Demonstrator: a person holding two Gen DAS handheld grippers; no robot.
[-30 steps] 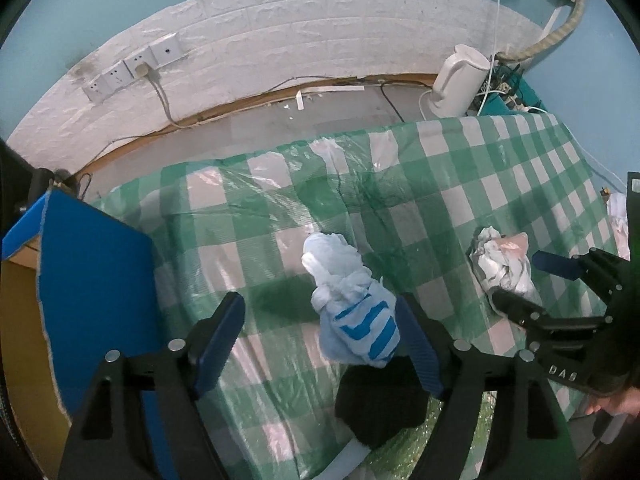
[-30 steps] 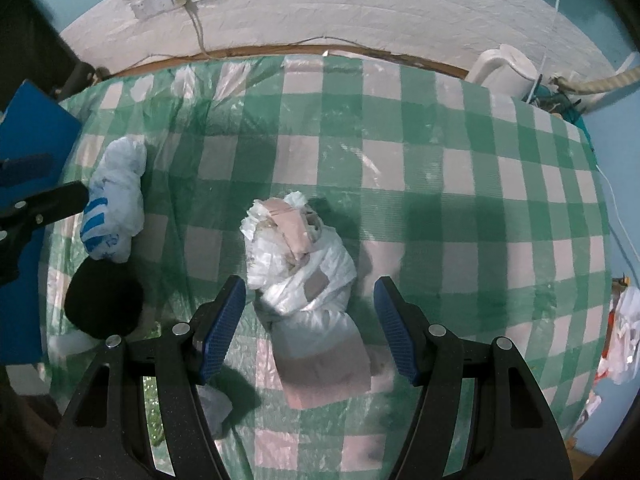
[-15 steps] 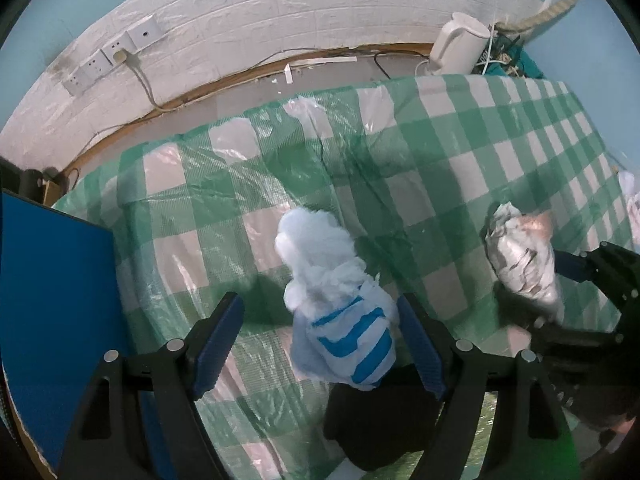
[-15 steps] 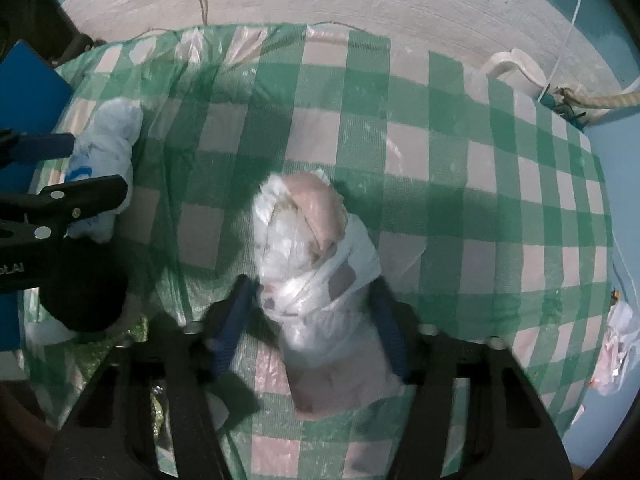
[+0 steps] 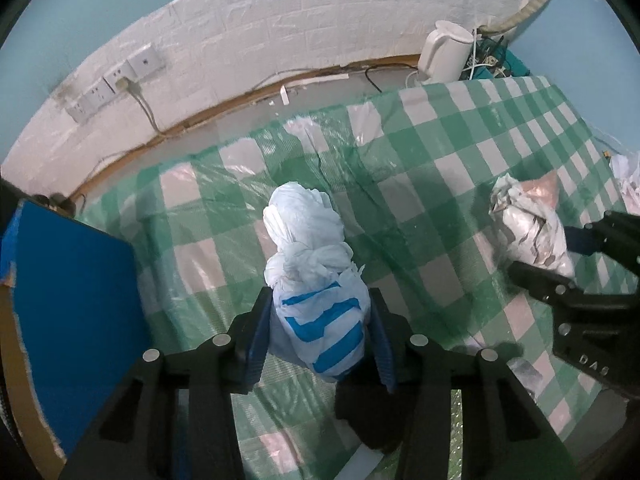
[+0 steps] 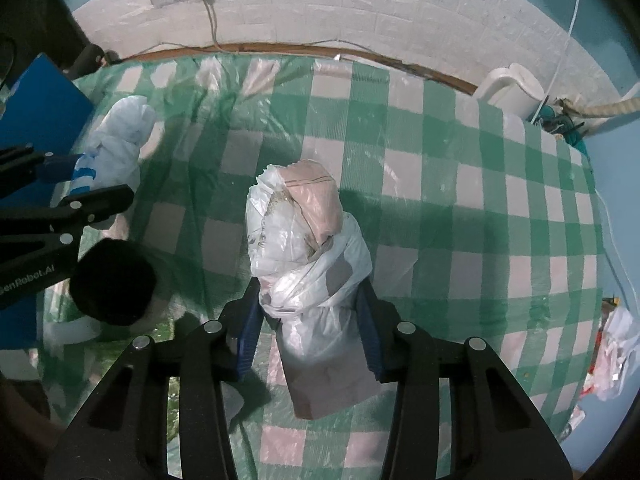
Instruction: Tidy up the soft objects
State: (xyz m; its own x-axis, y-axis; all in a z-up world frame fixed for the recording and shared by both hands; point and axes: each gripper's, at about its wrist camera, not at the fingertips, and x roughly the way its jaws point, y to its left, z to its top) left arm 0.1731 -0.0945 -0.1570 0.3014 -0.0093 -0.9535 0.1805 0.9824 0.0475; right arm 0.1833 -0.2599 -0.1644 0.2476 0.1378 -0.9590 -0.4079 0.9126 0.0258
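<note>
A white cloth bundle with blue stripes (image 5: pixel 312 280) stands between the blue pads of my left gripper (image 5: pixel 320 332). Its jaws are closing, and both pads touch the bundle's sides. A white plastic bundle with a pink top (image 6: pixel 304 240) is between the pads of my right gripper (image 6: pixel 308 332). Those jaws are closing too and press its lower part. Both bundles are over the green checked tablecloth (image 6: pixel 440 200). In the left wrist view the pink-topped bundle (image 5: pixel 528 216) and right gripper (image 5: pixel 560 258) sit at the right edge.
A black round object (image 6: pixel 112 280) lies near the front between the two bundles. A blue board (image 5: pixel 72 300) stands at the table's left side. A white kettle (image 5: pixel 444 52) and cables sit at the back right. A pink cloth (image 6: pixel 332 384) lies under the right bundle.
Both grippers have narrowed from wide open until their pads meet the bundles. The left gripper has centred on the striped bundle. Neither hand has travelled much.
</note>
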